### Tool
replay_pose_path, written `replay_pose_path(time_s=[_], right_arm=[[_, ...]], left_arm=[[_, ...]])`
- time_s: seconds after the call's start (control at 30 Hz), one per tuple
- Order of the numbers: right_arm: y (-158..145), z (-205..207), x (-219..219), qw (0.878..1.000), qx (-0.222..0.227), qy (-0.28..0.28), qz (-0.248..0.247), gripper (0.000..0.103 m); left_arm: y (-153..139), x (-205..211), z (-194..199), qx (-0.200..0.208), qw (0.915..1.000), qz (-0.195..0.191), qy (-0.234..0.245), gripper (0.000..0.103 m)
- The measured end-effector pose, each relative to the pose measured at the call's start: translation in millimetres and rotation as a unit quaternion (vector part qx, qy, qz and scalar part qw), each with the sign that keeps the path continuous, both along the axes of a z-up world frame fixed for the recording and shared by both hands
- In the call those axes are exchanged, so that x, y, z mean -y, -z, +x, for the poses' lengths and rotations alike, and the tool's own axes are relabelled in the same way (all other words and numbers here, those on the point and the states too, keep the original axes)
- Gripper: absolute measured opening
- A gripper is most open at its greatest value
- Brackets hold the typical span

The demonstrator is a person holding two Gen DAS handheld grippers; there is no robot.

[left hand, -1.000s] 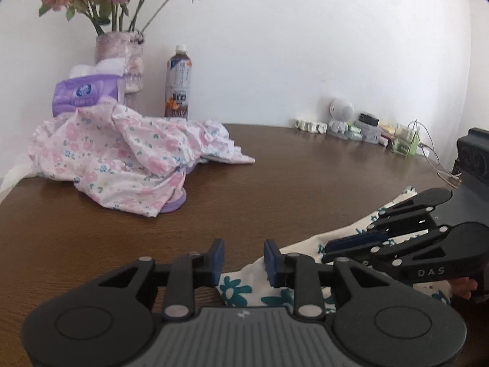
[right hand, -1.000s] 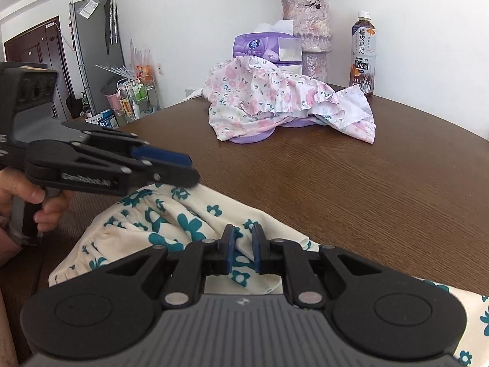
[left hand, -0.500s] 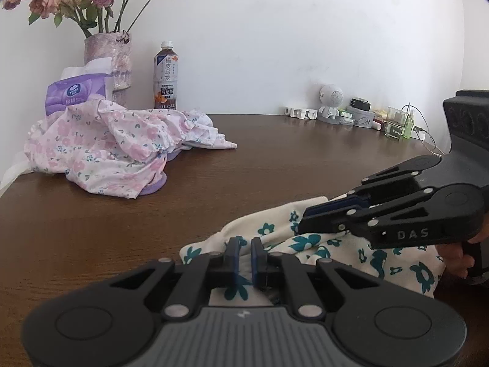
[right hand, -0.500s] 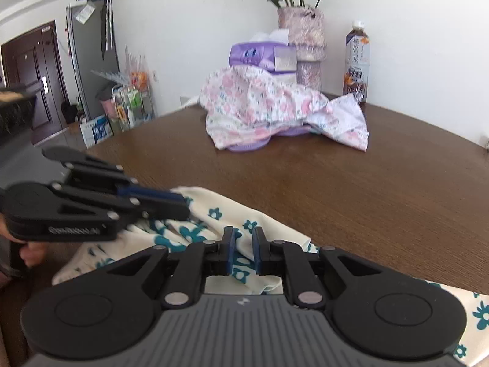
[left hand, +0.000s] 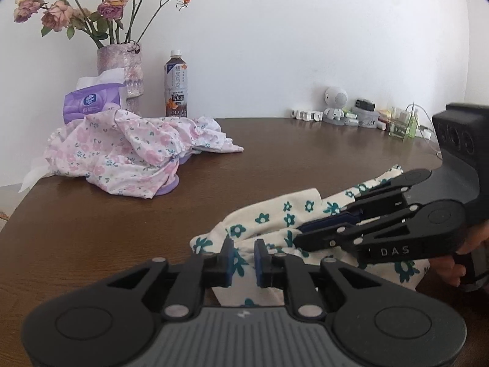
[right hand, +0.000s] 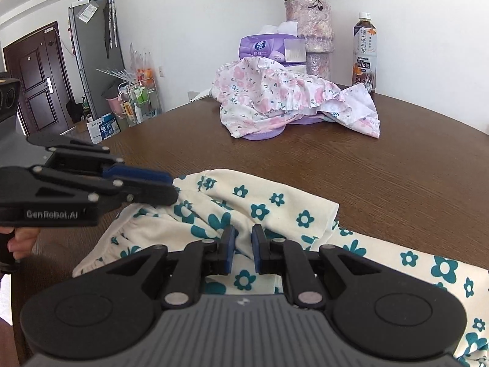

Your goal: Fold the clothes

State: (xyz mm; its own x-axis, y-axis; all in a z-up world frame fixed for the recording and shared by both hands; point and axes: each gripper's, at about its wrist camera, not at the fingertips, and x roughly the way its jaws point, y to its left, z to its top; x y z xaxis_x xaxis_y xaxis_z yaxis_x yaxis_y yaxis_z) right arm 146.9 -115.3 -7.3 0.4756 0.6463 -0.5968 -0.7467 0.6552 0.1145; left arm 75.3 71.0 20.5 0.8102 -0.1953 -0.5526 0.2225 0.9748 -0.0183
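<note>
Garment: the cream garment with teal flowers (right hand: 275, 202) lay partly folded on the near side of the brown table (right hand: 397, 159).
Left gripper (left hand: 243, 255): slightly parted, gripping nothing.
Right gripper (right hand: 243, 246): the same, fabric just beneath.
Advice: pinch one layer at the edge, lift evenly with both hands.
Clutter: the pink floral clothes (left hand: 128, 150) sat well apart.

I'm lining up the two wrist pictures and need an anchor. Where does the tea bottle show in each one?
Left wrist view: the tea bottle stands upper left of centre, by the wall, just right of the flower vase.
Right wrist view: the tea bottle stands upper right, again just right of the flower vase.
Shared landmark: the pink flowered cloth heap in front of the vase.
</note>
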Motion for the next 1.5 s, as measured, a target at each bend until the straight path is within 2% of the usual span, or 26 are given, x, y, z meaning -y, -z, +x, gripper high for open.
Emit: replay_pose_path(time_s=[0.13,0.3,0.47,0.6,0.7,0.8,0.83,0.87,0.93,1.0,1.07,1.13,1.2,1.3,1.33,1.4,1.43,1.5], right_arm=[[1,0,1,1.000,0.003,-0.001,0.000,0.011],[1,-1,1,1.000,0.005,-0.003,0.003,0.011],[1,-1,2,1.000,0.005,-0.003,0.003,0.012],[2,-1,2,1.000,0.005,-0.004,0.005,0.011],[2,-1,2,1.000,0.007,-0.004,0.004,0.012],[-1,-1,4,1.000,0.005,-0.010,0.004,0.015],[-8,-3,9,1.000,0.008,-0.015,0.009,0.016],[-15,-5,14,1.000,0.012,-0.020,0.014,0.021],[-38,-18,30,0.997,0.043,-0.049,0.044,0.040],[-52,-34,33,0.992,0.069,-0.102,0.029,0.067],[-61,-51,30,0.983,0.091,-0.157,-0.003,0.071],[-57,-66,16,0.975,0.087,-0.201,-0.036,0.071],[-48,-78,3,0.969,0.093,-0.220,-0.067,0.071],[-31,-83,-14,0.964,0.108,-0.218,-0.106,0.067],[-27,-82,-16,0.964,0.101,-0.218,-0.114,0.064],[-21,-80,-16,0.963,0.091,-0.220,-0.128,0.049],[-19,-79,-14,0.962,0.088,-0.222,-0.134,0.044],[-24,-78,-8,0.962,0.083,-0.222,-0.132,0.015]], left_arm=[[10,2,1,-0.011,0.9998,0.014,-0.008,0.013],[-7,7,-16,0.004,0.9998,0.016,-0.013,0.013],[3,13,-18,-0.011,0.9993,0.031,-0.016,0.014],[-12,16,-30,0.001,0.9993,0.031,-0.018,0.014],[4,19,-24,-0.020,0.9984,0.050,-0.018,0.015],[-5,18,-31,-0.010,0.9990,0.039,-0.021,0.014],[-10,17,-36,-0.002,0.9994,0.031,-0.016,0.018],[-16,15,-41,0.005,0.9997,0.023,-0.011,0.024],[-27,14,-55,0.016,0.9994,0.030,0.011,0.031],[-33,14,-66,0.012,0.9983,0.048,0.032,0.032],[-36,13,-75,0.001,0.9973,0.047,0.056,0.033],[-36,15,-82,-0.008,0.9957,0.042,0.082,0.033],[-32,21,-88,-0.017,0.9932,0.043,0.107,0.038],[-23,30,-89,-0.021,0.9910,0.061,0.117,0.040],[-21,32,-88,-0.022,0.9906,0.064,0.119,0.039],[-16,32,-84,-0.027,0.9899,0.064,0.123,0.040],[-14,33,-82,-0.030,0.9895,0.066,0.125,0.040],[-11,34,-78,-0.032,0.9886,0.074,0.127,0.040]])
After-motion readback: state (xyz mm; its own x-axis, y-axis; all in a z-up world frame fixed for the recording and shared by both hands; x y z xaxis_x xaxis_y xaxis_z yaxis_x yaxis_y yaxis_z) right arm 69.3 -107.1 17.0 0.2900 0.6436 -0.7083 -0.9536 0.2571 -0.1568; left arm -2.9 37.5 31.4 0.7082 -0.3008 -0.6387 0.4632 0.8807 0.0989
